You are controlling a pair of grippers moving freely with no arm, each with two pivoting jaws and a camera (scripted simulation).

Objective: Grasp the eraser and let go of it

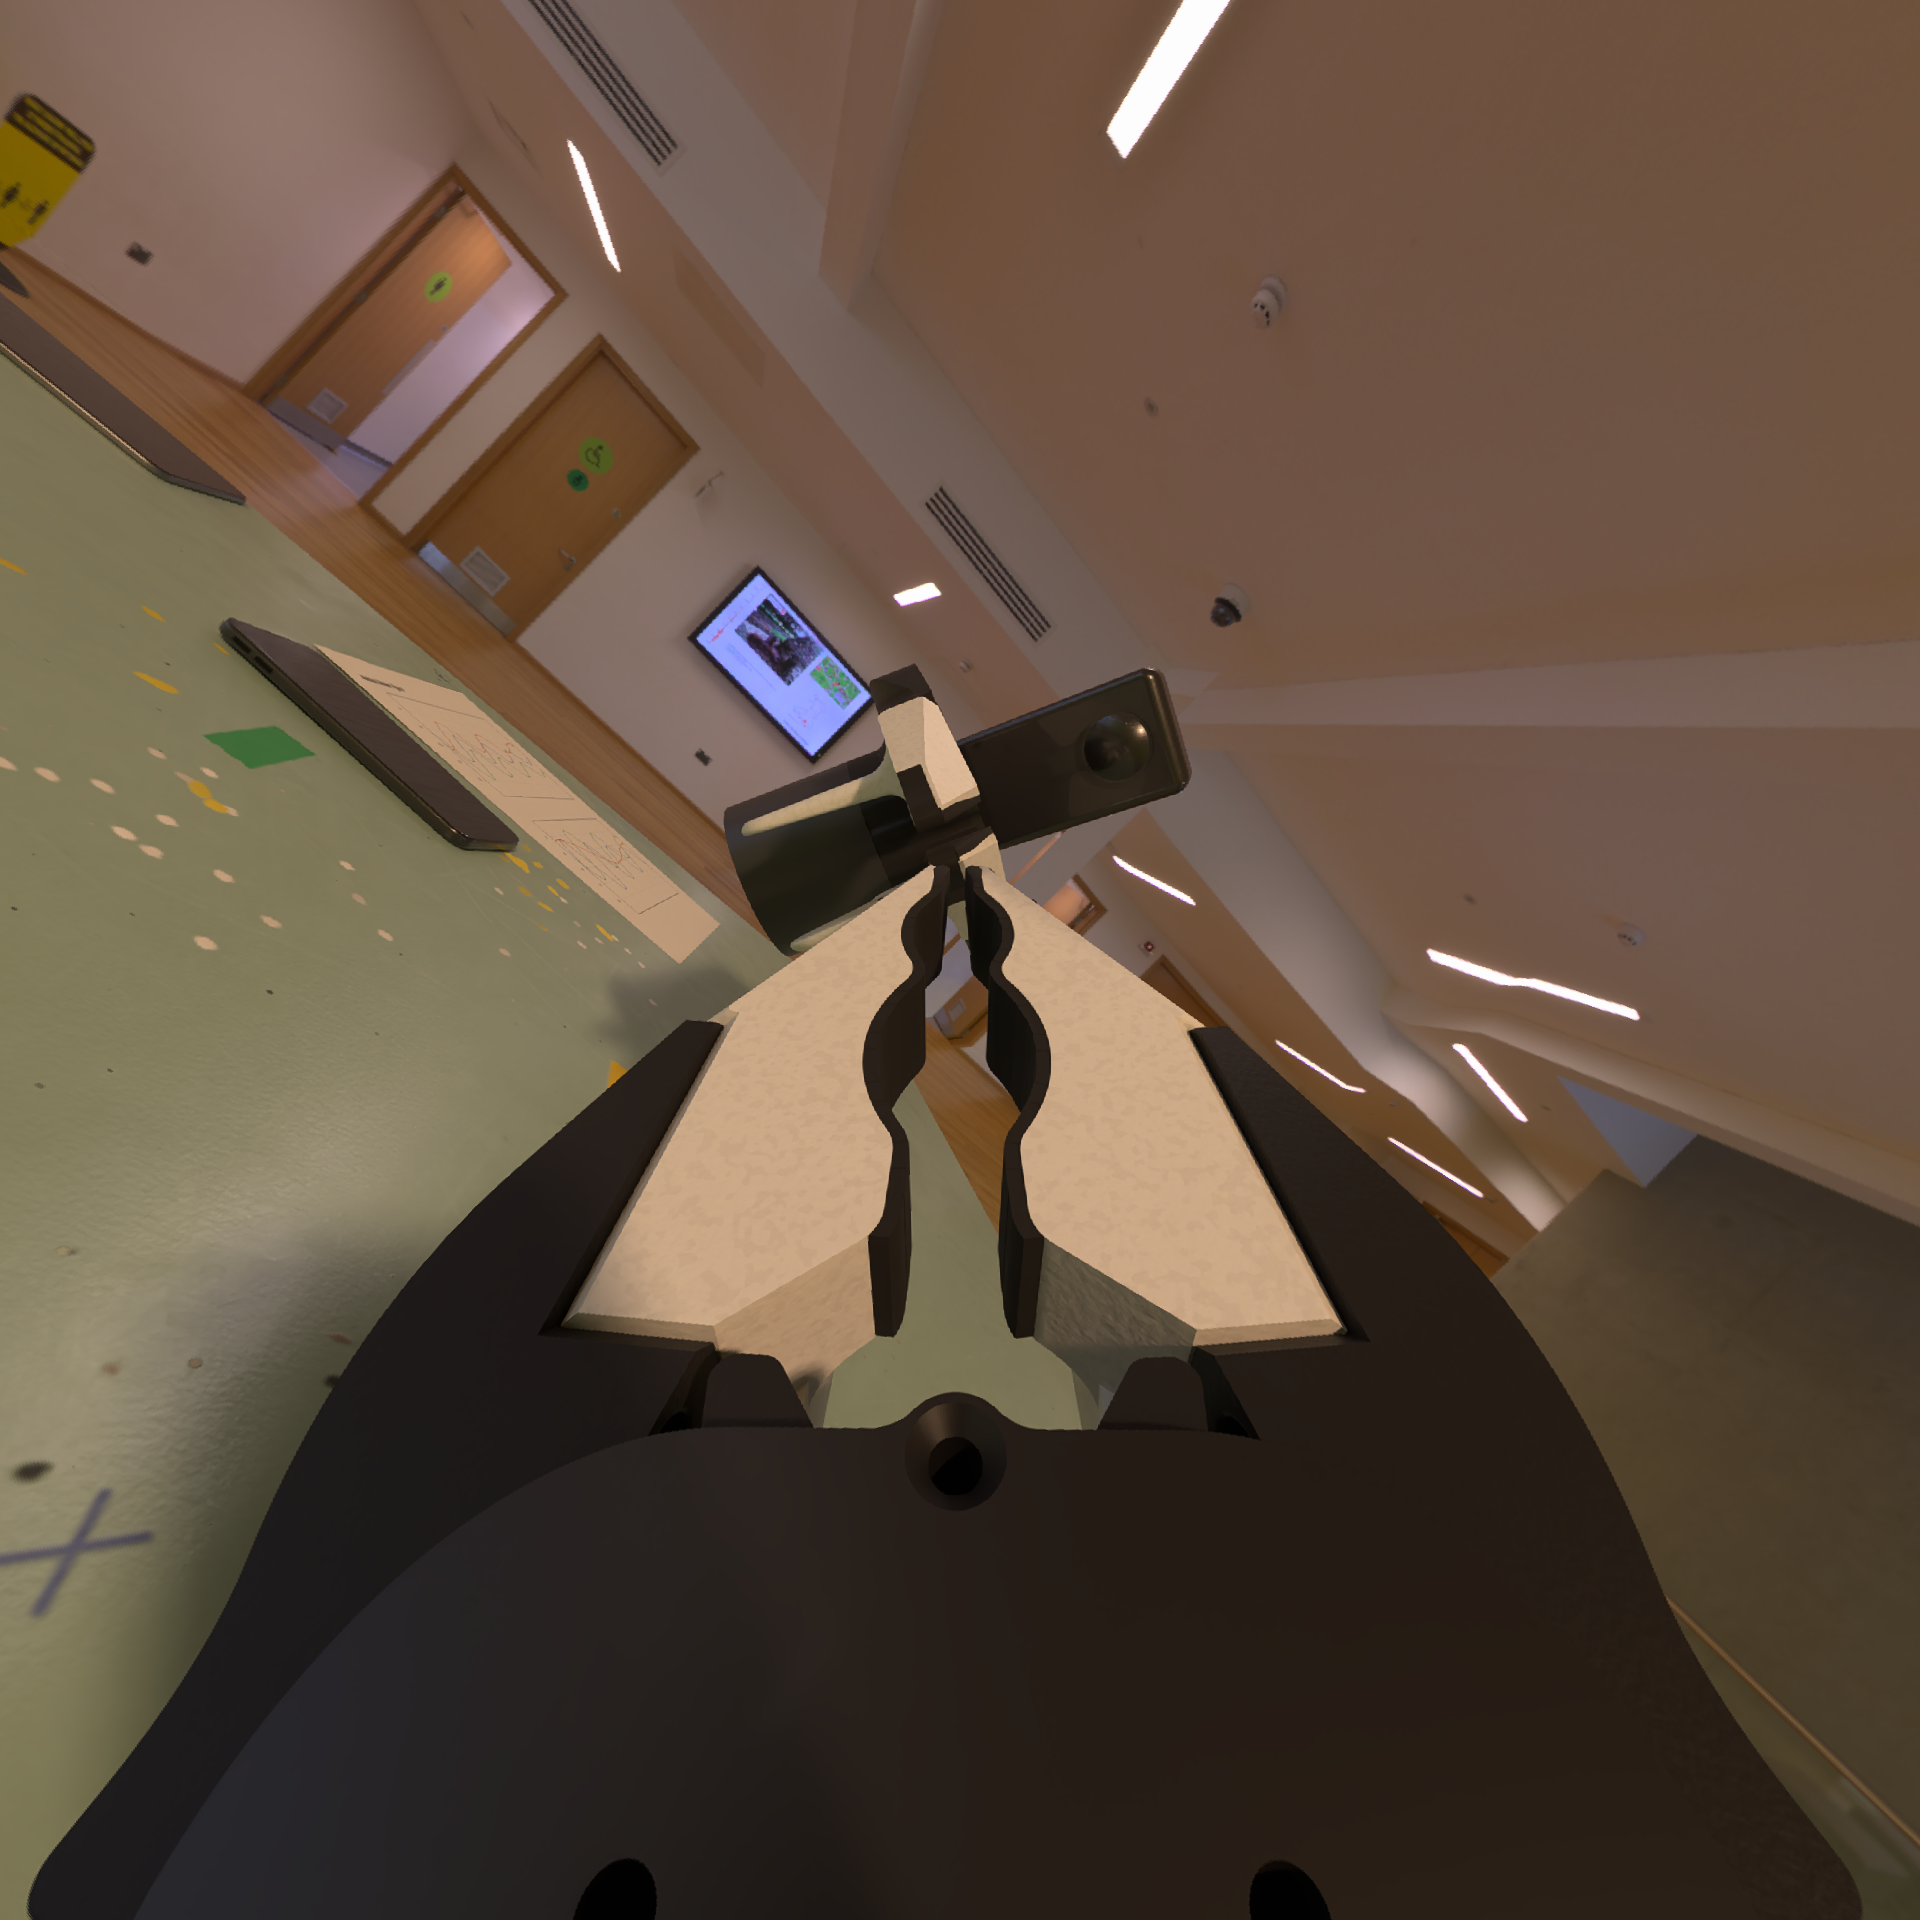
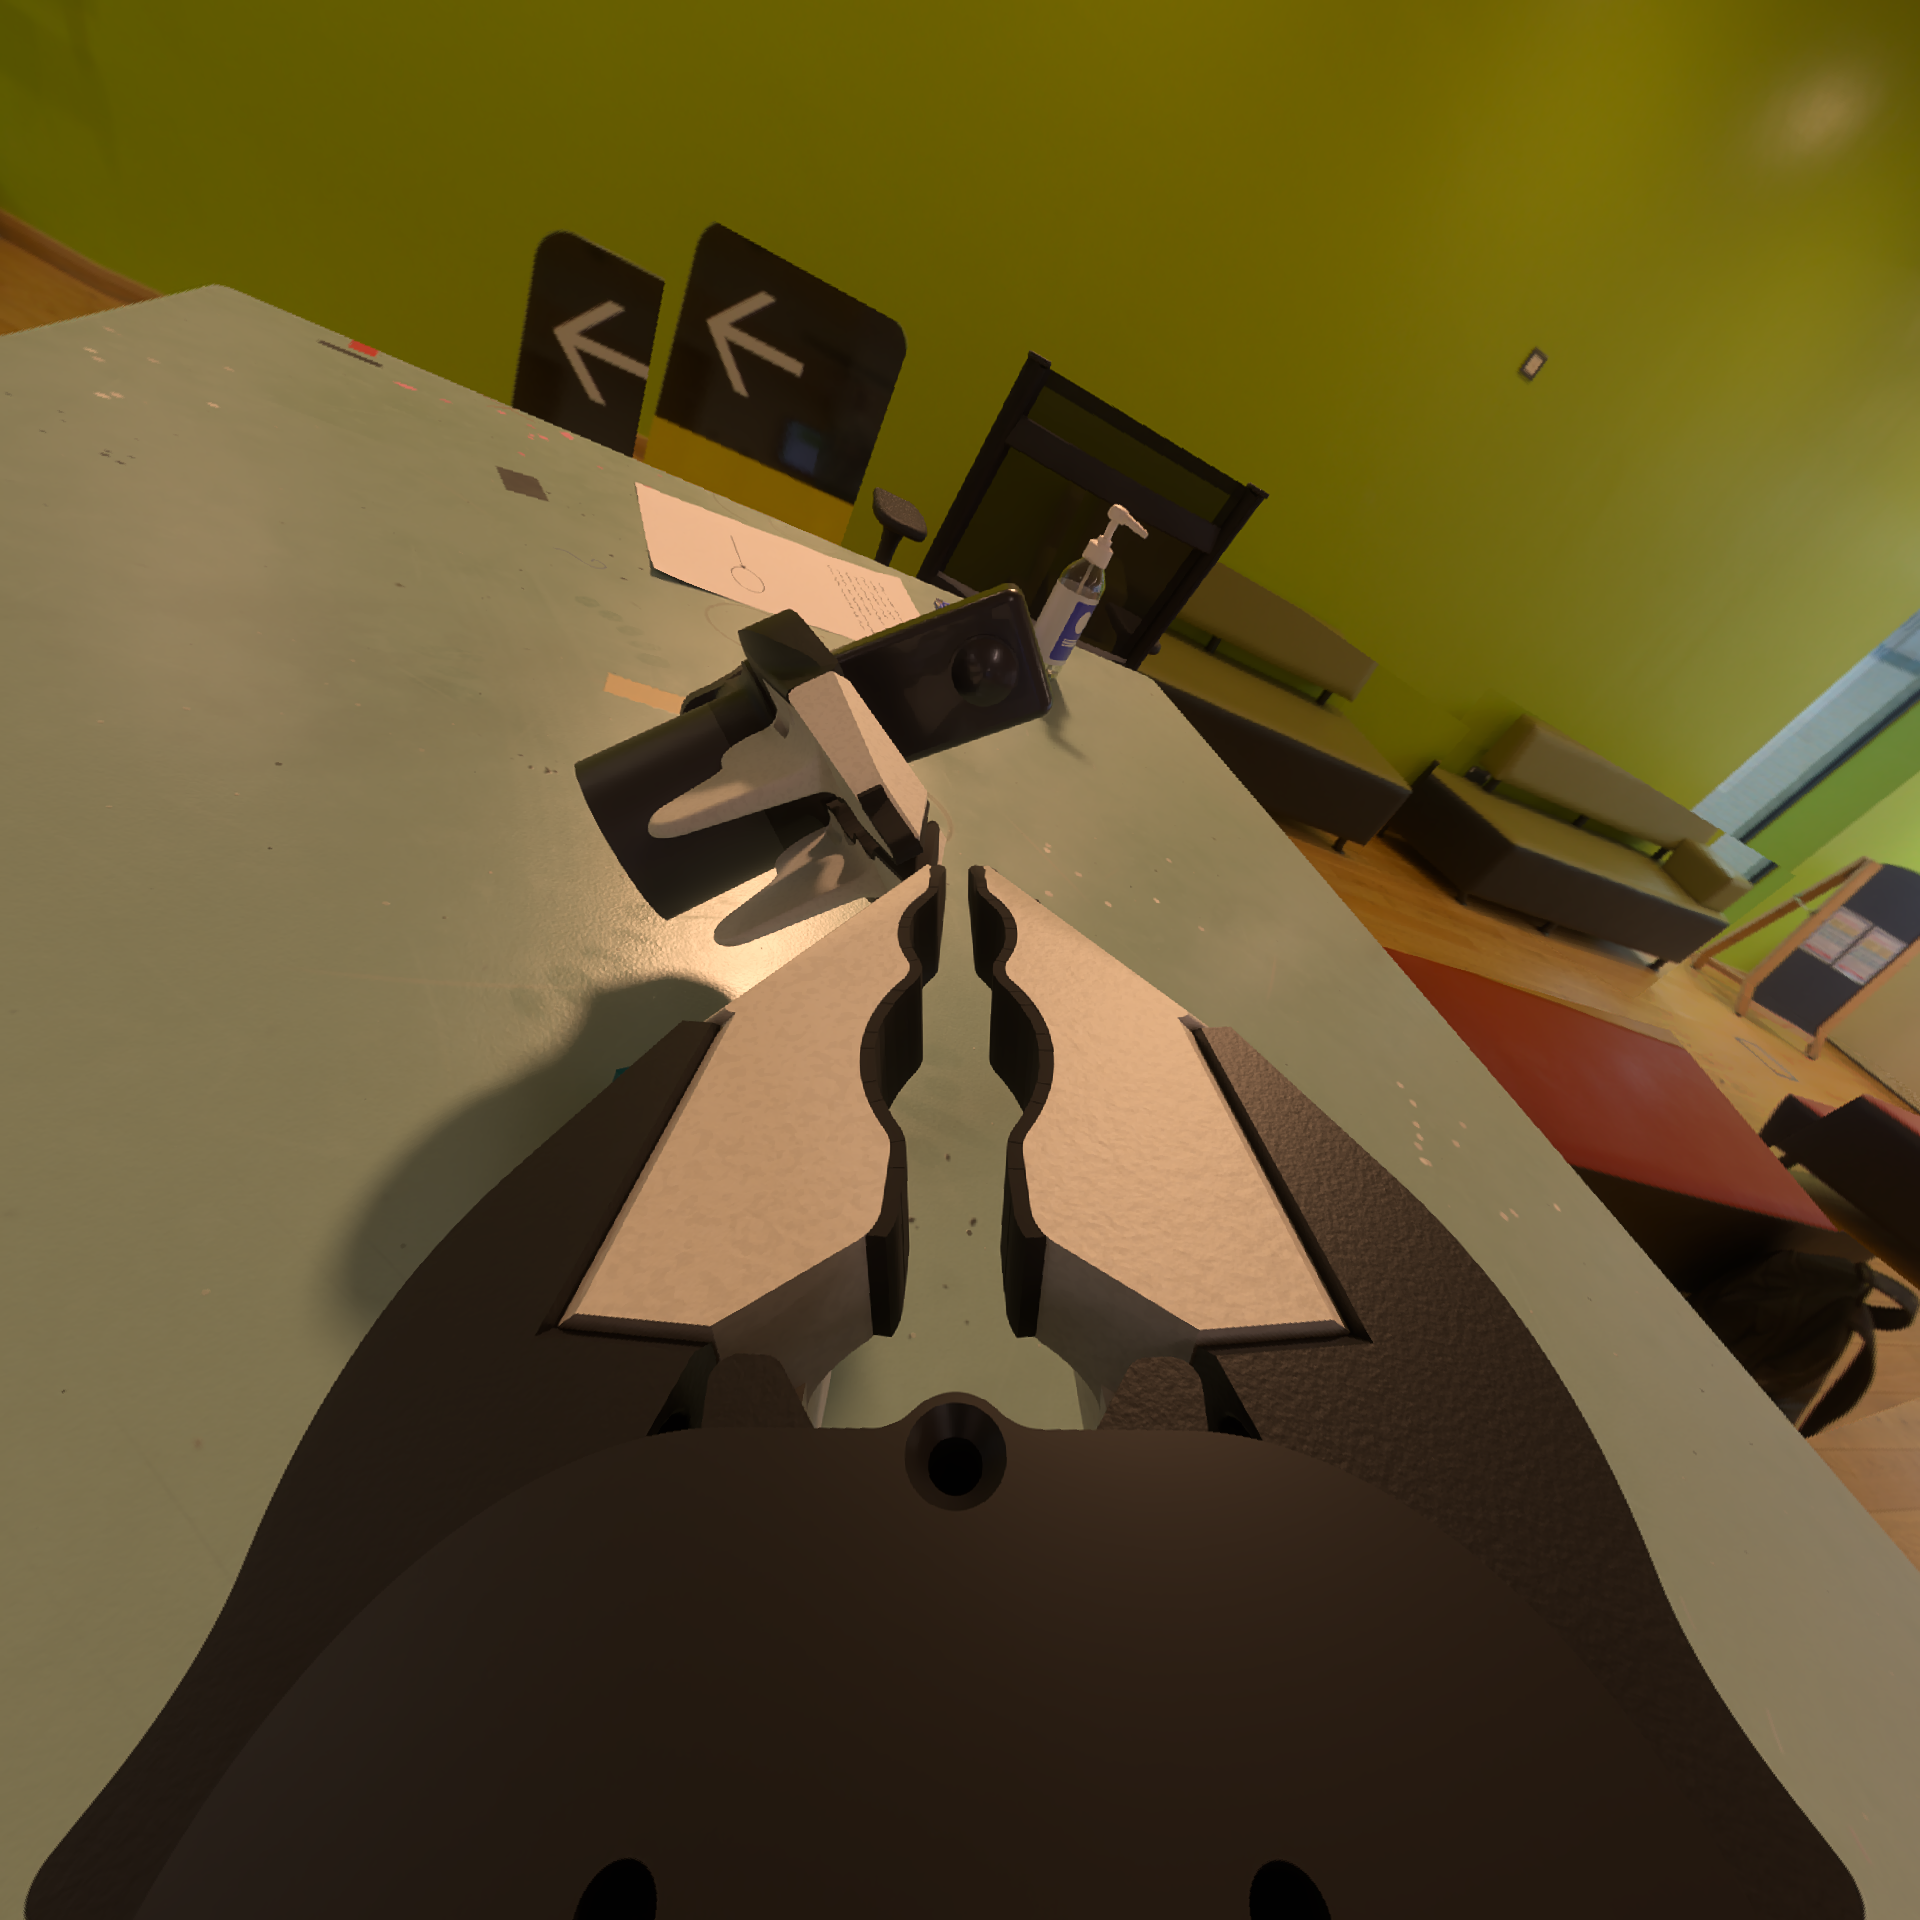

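Note:
No eraser shows in either view. My left gripper (image 1: 956,881) is shut with nothing between its fingertips, tilted above the pale green table (image 1: 208,1091). Just past its tips is the right gripper (image 1: 940,800), seen from the front. My right gripper (image 2: 956,878) is also shut and empty, with only a narrow slit between its tips, low over the table (image 2: 260,779). The left gripper (image 2: 800,779) sits tip to tip with it, nearly touching. What lies under the two bodies is hidden.
A dark tablet (image 1: 364,738) lies beside a printed sheet (image 1: 520,779) and a green square (image 1: 258,746). Another dark slab (image 1: 104,416) lies farther off. A paper sheet (image 2: 758,566) and a pump bottle (image 2: 1081,592) stand near the table's far edge.

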